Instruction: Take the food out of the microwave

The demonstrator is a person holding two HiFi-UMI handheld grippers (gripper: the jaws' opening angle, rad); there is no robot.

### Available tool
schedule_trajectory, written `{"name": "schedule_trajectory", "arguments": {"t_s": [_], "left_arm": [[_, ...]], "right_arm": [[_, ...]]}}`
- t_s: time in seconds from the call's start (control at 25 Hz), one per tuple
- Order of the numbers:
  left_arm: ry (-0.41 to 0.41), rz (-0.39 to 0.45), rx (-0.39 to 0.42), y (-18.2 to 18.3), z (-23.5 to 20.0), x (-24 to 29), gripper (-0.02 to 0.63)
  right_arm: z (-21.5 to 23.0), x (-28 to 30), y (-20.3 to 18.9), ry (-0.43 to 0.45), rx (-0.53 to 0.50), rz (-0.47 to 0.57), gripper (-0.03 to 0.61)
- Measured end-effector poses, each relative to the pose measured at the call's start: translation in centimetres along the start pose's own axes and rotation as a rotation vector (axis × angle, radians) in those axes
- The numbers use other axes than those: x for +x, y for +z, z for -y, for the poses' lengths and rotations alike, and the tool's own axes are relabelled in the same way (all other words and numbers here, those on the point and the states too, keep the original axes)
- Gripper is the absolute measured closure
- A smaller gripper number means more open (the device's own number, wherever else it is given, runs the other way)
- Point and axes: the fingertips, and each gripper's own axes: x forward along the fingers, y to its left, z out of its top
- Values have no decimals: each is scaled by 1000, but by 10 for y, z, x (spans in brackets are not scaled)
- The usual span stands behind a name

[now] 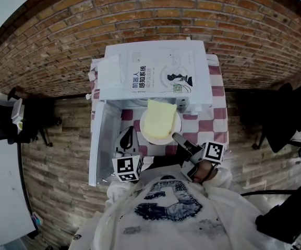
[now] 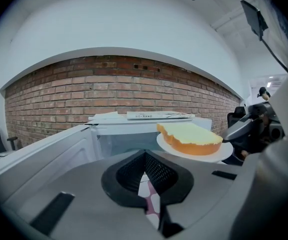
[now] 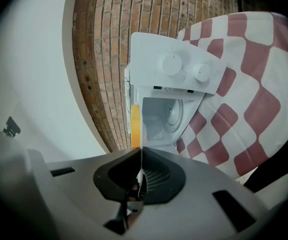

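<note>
microwave point(image 1: 155, 77): door point(image 1: 104, 139) open to its left | plate point(image 1: 144, 129) with bread slice point(image 1: 159, 117) just in front of microwave opening | right gripper point(image 1: 176, 136) at plate rim | left gripper point(image 1: 128, 134) beside door

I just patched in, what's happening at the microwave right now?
The person's right gripper is shut on the rim of a white plate carrying a slice of bread. It holds the plate in the air just in front of the microwave. The door hangs open on the left and the cavity looks empty. The left gripper holds nothing, its jaws together, low by the door over the checkered cloth.
</note>
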Motion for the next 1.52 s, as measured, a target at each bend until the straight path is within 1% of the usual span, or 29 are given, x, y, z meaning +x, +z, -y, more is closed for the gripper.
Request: {"name": "schedule_trajectory", "arguments": {"t_s": [0.12,0.28,0.44,0.96,1.2,1.52], "left_arm": [[2,-1,-2,1,0,-2,606],[1,36,4,13,0,-7,606],[-4,31,-8,11,0,-8,606],[-3,24,-18,12,-1,-11,606],[-8,41,-12,13,-1,-12,606],[-4,30,-20,12,-2,-14,606]], "right_arm": [[-7,-1,0,10,0,2,561],[-19,-2,-1,22,4,7,560],[-25,-3,0,35,-9,13,561],[-24,0,-5,34,-2,7,561],[-23,0,-7,33,0,4,561],[-24,0,-10,37,-2,-1,561]]}}
